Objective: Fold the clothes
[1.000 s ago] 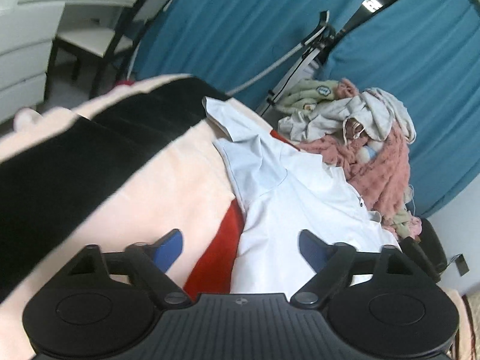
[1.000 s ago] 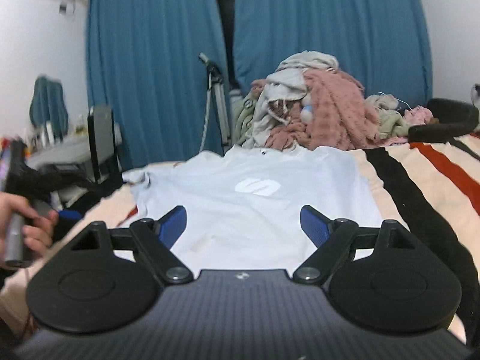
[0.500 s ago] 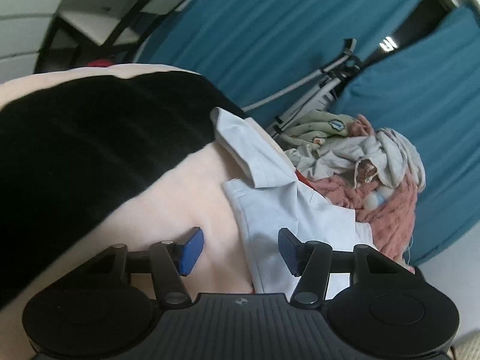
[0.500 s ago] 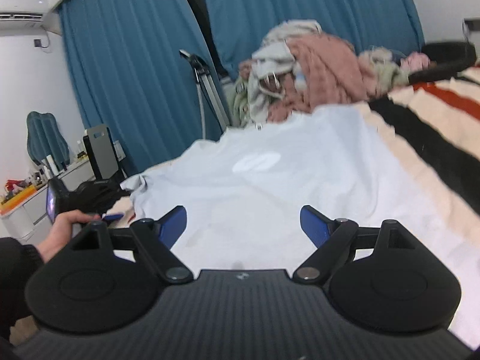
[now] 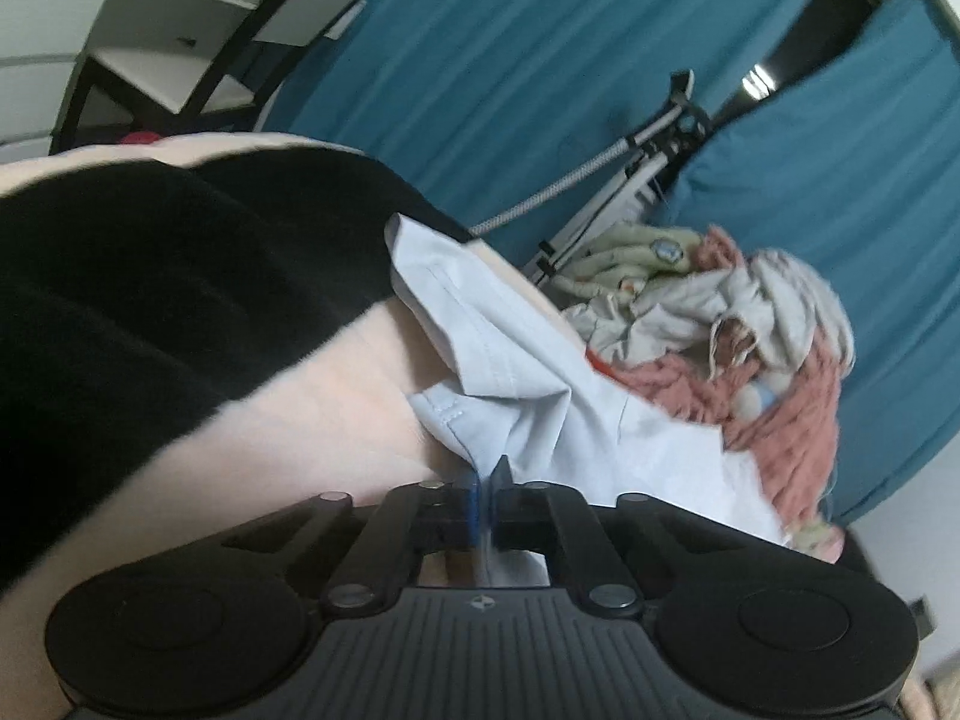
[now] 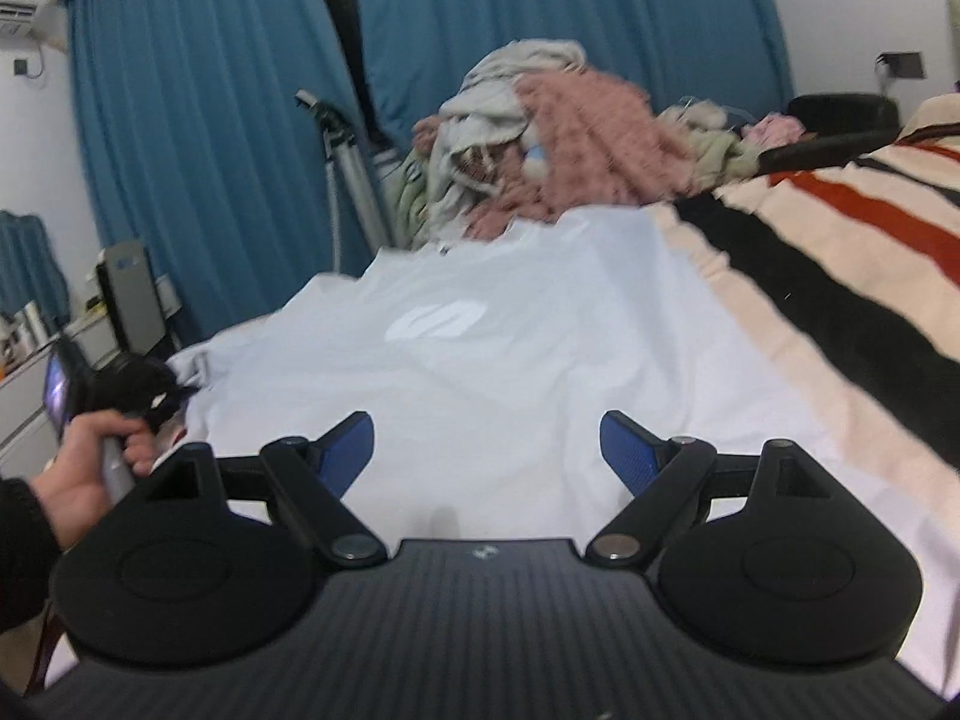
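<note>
My left gripper (image 5: 483,495) has its jaws pinched tight on the side edge of the white shirt (image 5: 540,396), with a bunched sleeve just ahead of them. My right gripper (image 6: 487,441) hangs with jaws spread wide above the shirt, which lies flat on the striped blanket (image 6: 840,276). A clothes pile (image 6: 540,138) sits beyond the shirt.

The left wrist camera sits low and tilted at the left edge of the striped blanket (image 5: 180,312), very near the white shirt (image 5: 540,396), looking along its side toward the clothes pile (image 5: 750,324) and blue curtains (image 5: 510,90). The right wrist camera is level, at the shirt's (image 6: 480,372) near edge, facing far toward the same pile (image 6: 558,138) and curtains (image 6: 198,120). Both share shirt, pile, curtains.
</note>
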The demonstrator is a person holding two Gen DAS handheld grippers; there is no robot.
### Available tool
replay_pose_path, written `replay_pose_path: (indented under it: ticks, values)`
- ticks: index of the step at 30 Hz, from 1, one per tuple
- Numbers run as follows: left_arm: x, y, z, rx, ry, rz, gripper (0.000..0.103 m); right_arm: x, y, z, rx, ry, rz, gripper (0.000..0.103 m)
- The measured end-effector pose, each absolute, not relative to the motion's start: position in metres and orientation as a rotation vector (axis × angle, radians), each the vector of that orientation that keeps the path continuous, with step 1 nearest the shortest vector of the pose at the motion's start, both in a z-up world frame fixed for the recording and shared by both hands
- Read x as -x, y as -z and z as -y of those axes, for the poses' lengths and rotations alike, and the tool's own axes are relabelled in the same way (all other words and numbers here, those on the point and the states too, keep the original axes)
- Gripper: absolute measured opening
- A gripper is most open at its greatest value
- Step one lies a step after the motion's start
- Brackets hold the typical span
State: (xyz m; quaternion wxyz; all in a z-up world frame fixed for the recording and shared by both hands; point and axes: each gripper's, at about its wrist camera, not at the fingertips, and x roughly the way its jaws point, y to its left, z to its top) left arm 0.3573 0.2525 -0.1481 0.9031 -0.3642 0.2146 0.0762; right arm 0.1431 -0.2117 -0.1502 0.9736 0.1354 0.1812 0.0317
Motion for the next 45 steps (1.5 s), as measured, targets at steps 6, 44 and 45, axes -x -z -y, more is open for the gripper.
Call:
replay_pose_path:
  ticks: [6,44,45]
  values:
    - [-0.317,0.116,-0.259,0.767,-0.167,-0.419,0.003,-0.138,0.145,0.205,-0.206,-0.065,-0.349,0.084]
    - [-0.091,0.042,-0.060,0.171,0.016,-0.480,0.101,-0.116,0.109,0.230,-0.207,-0.091,-0.245,0.084]
    - [-0.092,0.043,-0.061,0.173,0.012,-0.482,0.101,-0.116,0.109,0.230,-0.206,-0.095,-0.247,0.084]
